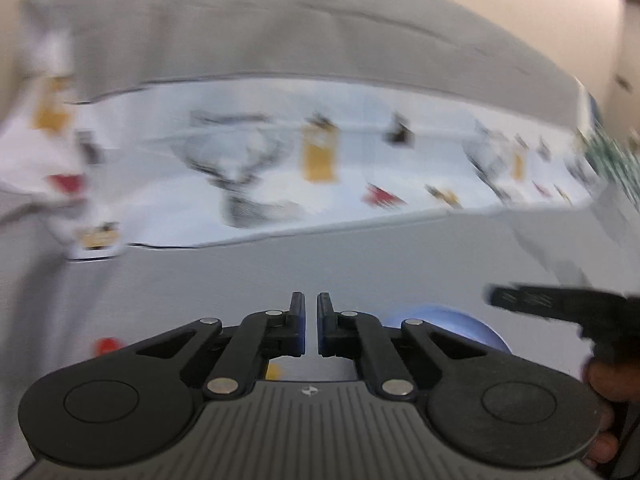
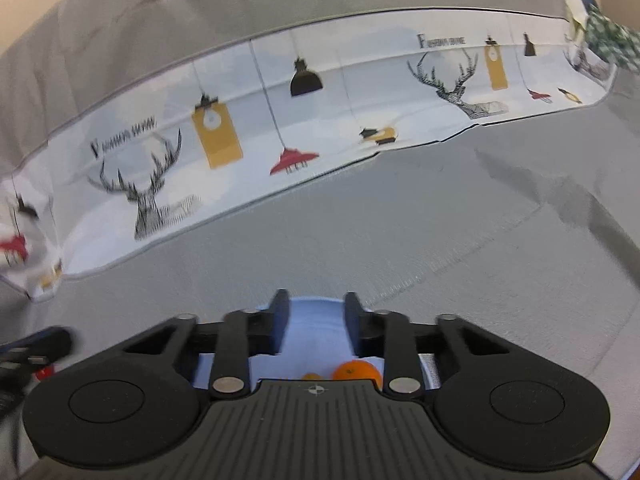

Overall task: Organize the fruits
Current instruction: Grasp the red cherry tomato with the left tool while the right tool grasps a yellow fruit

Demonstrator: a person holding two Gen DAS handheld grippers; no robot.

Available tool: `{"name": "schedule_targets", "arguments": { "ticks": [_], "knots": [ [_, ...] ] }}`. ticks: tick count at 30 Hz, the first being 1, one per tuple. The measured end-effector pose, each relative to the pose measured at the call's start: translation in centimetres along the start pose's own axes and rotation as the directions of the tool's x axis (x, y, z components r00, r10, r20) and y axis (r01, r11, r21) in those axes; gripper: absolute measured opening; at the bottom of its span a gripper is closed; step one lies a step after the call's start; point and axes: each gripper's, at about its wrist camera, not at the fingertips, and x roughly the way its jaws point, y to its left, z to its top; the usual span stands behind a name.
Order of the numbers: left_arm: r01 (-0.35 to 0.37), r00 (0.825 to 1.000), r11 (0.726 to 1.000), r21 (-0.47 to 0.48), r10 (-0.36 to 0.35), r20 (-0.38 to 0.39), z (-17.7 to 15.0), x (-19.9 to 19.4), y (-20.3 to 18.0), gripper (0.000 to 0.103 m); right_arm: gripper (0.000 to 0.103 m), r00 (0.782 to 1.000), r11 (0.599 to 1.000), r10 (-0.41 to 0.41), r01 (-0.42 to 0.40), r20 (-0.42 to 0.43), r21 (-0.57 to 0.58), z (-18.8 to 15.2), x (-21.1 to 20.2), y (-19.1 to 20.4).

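In the right wrist view my right gripper (image 2: 313,304) is open and empty above a light blue plate (image 2: 316,316). An orange (image 2: 356,372) and part of a second orange fruit (image 2: 311,376) lie on the plate, close under the gripper body. In the blurred left wrist view my left gripper (image 1: 311,308) is nearly shut with nothing between its fingers. The blue plate (image 1: 452,320) shows behind its right finger. A red fruit (image 1: 106,346) lies on the grey cloth at the left, and a yellow-orange bit (image 1: 274,371) shows under the gripper. The right gripper's finger (image 1: 532,300) reaches in from the right.
A grey cloth (image 2: 400,240) covers the surface. Behind it runs a white printed fabric band (image 2: 280,100) with deer and lamps, then a grey cushion (image 2: 200,0). A green patterned cloth (image 2: 612,40) lies at the far right. The left gripper (image 2: 24,352) shows at the left edge.
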Motion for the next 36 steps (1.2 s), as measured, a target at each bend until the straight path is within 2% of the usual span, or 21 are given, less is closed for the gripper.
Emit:
{"name": "schedule_targets", "arguments": {
  "ticks": [3,7,10,14,15,17,19,21,25,26,28,31,34,36],
  "knots": [
    [-0.103,0.995,0.982,-0.157,0.103,-0.005,-0.2,-1.5,4.2,0.006,0.020,0.999,0.999,0.029,-0.030,0.038,0.025,0.1,-0.6,0.4],
    [-0.199,0.979,0.923,-0.329,0.172,-0.109,-1.2,-1.1,8.7,0.006,0.022,0.995,0.996,0.089,-0.090,0.047,0.020,0.0,-0.7,1.4],
    [-0.230,0.973,0.903,-0.364,0.203,-0.110,-0.9,-0.6,10.4,0.006,0.023,0.988,0.988,0.153,-0.153,-0.006,-0.011,-0.5,0.2,2.7],
    [-0.265,0.964,0.869,-0.419,0.235,-0.123,-0.7,0.4,11.9,0.006,0.025,0.978,0.965,0.195,-0.204,-0.069,-0.164,-1.7,1.9,5.7],
    [-0.275,0.961,0.859,-0.433,0.244,-0.126,-1.0,0.6,12.2,0.007,0.027,0.978,0.958,0.197,-0.208,-0.073,-0.198,-2.0,2.4,6.3],
    [-0.296,0.955,0.830,-0.472,0.265,-0.133,-1.3,0.8,13.2,0.008,0.042,0.981,0.948,0.173,-0.189,-0.086,-0.257,-2.4,3.5,7.4],
    [-0.295,0.955,0.813,-0.502,0.262,-0.137,-1.6,1.1,13.9,0.013,0.045,0.983,0.947,0.161,-0.180,-0.091,-0.267,-2.3,4.4,8.1],
    [-0.292,0.956,0.815,-0.501,0.257,-0.140,-1.7,1.8,14.2,0.017,0.053,0.983,0.936,0.169,-0.181,-0.065,-0.303,-2.5,5.1,8.9],
    [-0.315,0.949,0.834,-0.453,0.273,-0.156,-1.9,3.4,14.1,0.031,0.053,0.986,0.916,0.131,-0.158,-0.098,-0.369,-3.5,7.6,10.3],
    [-0.318,0.948,0.837,-0.445,0.276,-0.159,-2.0,3.8,14.1,0.032,0.058,0.985,0.914,0.118,-0.157,-0.125,-0.375,-3.7,8.2,10.7],
    [-0.328,0.944,0.841,-0.430,0.283,-0.168,-2.3,4.6,14.2,0.035,0.062,0.986,0.902,0.119,-0.158,-0.120,-0.401,-3.7,8.6,11.6],
    [-0.328,0.943,0.844,-0.425,0.269,-0.195,-2.7,6.0,14.4,0.044,0.062,0.985,0.867,0.101,-0.157,-0.141,-0.473,-4.3,9.7,12.9],
    [-0.348,0.935,0.856,-0.381,0.287,-0.210,-3.0,7.1,14.0,0.047,0.062,0.987,0.844,0.081,-0.142,-0.140,-0.517,-4.6,10.4,13.9],
    [-0.344,0.935,0.860,-0.377,0.278,-0.219,-3.2,7.6,14.0,0.047,0.061,0.988,0.838,0.057,-0.127,-0.146,-0.530,-4.7,11.1,14.2]
  ]
}}
